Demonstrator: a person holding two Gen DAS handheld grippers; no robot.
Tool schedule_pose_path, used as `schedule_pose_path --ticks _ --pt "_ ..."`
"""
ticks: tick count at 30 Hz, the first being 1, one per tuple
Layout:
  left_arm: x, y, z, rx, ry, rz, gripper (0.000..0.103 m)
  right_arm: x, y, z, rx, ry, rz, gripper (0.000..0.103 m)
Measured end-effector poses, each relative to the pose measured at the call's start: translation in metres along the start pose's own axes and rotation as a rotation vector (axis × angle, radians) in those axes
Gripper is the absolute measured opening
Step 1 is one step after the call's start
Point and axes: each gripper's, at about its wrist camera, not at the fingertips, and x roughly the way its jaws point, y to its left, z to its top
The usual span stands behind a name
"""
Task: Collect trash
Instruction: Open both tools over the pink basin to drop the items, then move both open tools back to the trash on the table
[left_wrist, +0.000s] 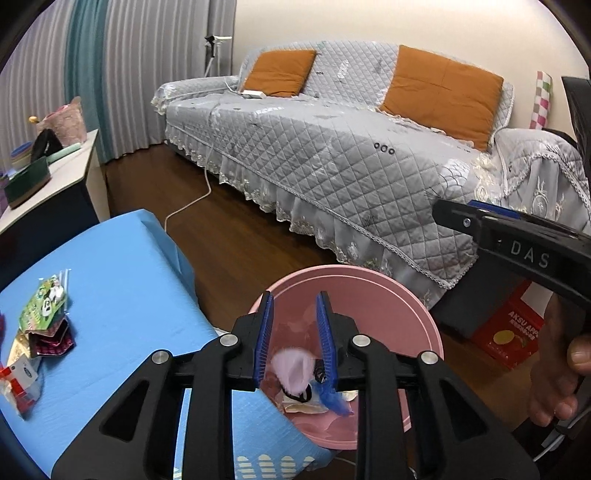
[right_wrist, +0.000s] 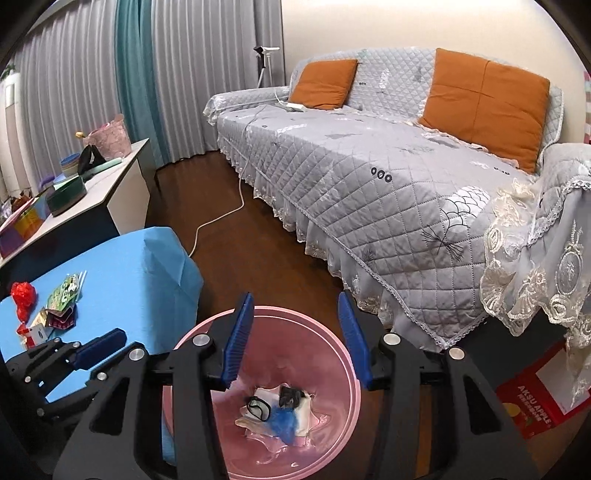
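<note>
A pink bin (left_wrist: 413, 299) stands on the floor beside a blue-covered table (left_wrist: 118, 288); it also shows in the right wrist view (right_wrist: 347, 369), with wrappers and a blue scrap (right_wrist: 282, 422) at its bottom. My left gripper (left_wrist: 295, 314) is open over the bin, and a blurred pale pink piece (left_wrist: 291, 369) hangs loose between its fingers. My right gripper (right_wrist: 297, 314) is open and empty above the bin. Several snack wrappers (left_wrist: 44, 306) lie on the table, with a red crumpled piece (right_wrist: 23, 295) beside them.
A grey quilted sofa (right_wrist: 369, 166) with orange cushions fills the right and back. A white cable (right_wrist: 218, 221) runs over the wooden floor. A white side table (right_wrist: 110, 184) with clutter stands at the left. A red carton (right_wrist: 532, 402) sits by the sofa.
</note>
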Motion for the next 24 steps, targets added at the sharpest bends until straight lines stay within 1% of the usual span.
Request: schedule_pose_path --ticks 5,13,19,24 --pt "-0.006 0.011 0.0 -0.01 -0.012 0.032 0.024 -0.002 0.011 0.003 -0.002 -0.019 0.019 0.048" --pt "-0.025 0.044 -0.004 -0.066 -0.041 0.099 0.024 -0.008 0.048 0.006 -0.035 -0.06 0.076 0.048" --pt "-0.04 0.077 -0.01 -0.121 -0.053 0.18 0.024 -0.006 0.076 0.005 -0.043 -0.08 0.127 0.048" --pt "-0.056 0.113 -0.017 -0.199 -0.064 0.278 0.024 -0.002 0.101 0.003 -0.055 -0.08 0.17 0.048"
